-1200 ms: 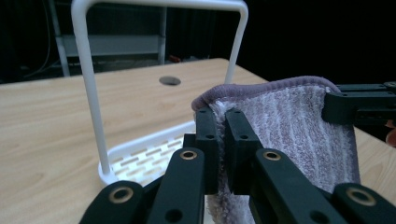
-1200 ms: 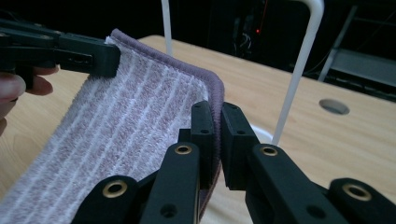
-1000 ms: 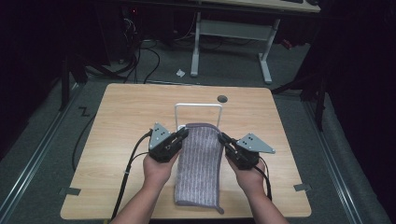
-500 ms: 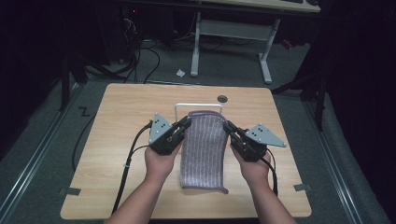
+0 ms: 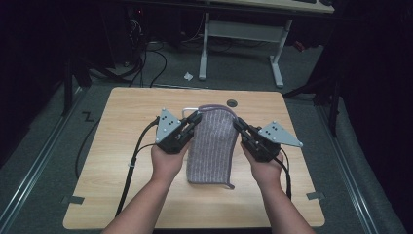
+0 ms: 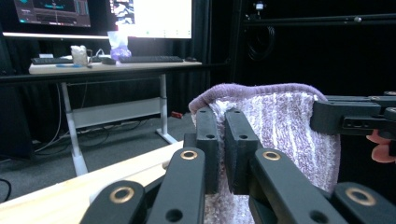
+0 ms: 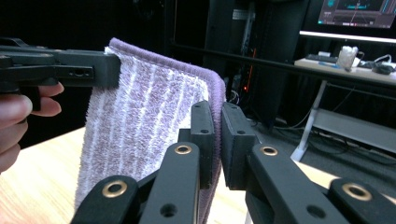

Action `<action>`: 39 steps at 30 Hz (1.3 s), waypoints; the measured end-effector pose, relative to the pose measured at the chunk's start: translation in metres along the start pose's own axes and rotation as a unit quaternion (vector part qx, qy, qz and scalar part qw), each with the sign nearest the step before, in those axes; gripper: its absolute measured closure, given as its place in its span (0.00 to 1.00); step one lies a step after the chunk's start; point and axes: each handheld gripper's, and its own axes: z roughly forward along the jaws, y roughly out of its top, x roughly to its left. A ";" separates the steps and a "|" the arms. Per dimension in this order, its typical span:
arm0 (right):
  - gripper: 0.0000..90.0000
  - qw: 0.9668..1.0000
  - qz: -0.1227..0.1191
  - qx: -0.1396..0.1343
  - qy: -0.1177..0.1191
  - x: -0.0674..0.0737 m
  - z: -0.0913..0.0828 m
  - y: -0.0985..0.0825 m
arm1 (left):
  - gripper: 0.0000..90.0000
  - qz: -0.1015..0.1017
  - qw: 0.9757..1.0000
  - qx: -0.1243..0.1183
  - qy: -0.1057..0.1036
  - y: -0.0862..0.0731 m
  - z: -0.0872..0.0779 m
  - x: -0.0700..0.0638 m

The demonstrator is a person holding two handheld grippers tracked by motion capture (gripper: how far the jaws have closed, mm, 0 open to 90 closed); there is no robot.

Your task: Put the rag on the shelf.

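towel (image 5: 210, 146) — purple with pale stripes — hangs between the two tongs, gripped at its top corners and lifted over the middle of the bench (image 5: 122, 195). left tongs (image 5: 195, 118) are clamped on the top left corner; in the left gripper view the jaws stand narrow with the terry cloth pinched between them. right tongs (image 5: 238, 123) likewise — closed on the top right corner, cloth edge caught between the jaws in the right gripper view. top hem is stretched fairly flat between the two grips, slightly bowed. lower end of the towel seems to trail on or just above the bench top near the person's wrists; cannot tell whether it has cleared the surface. a small white wire rack (image 5: 187, 110) peeks out behind the towel's top left corner, near the far edge of the bench.

progress, as judged: pick-up and spread done, both corners secure. remaining — most likely carrying the towel forward and draping it over the rack bar, then releasing both corners. nothing is on the rack yet.
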 end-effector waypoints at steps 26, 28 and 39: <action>0.95 1.000 0.001 -0.028 0.007 -0.012 0.031 0.047 | 0.96 0.015 0.999 -0.031 0.016 0.038 0.013 0.036; 0.95 1.000 0.003 -0.028 0.006 -0.013 0.035 0.049 | 0.96 0.010 0.999 -0.030 0.015 0.039 0.014 0.038; 0.95 0.999 0.019 -0.037 0.001 -0.027 0.053 0.058 | 0.96 0.022 0.999 -0.030 0.019 0.049 0.038 0.051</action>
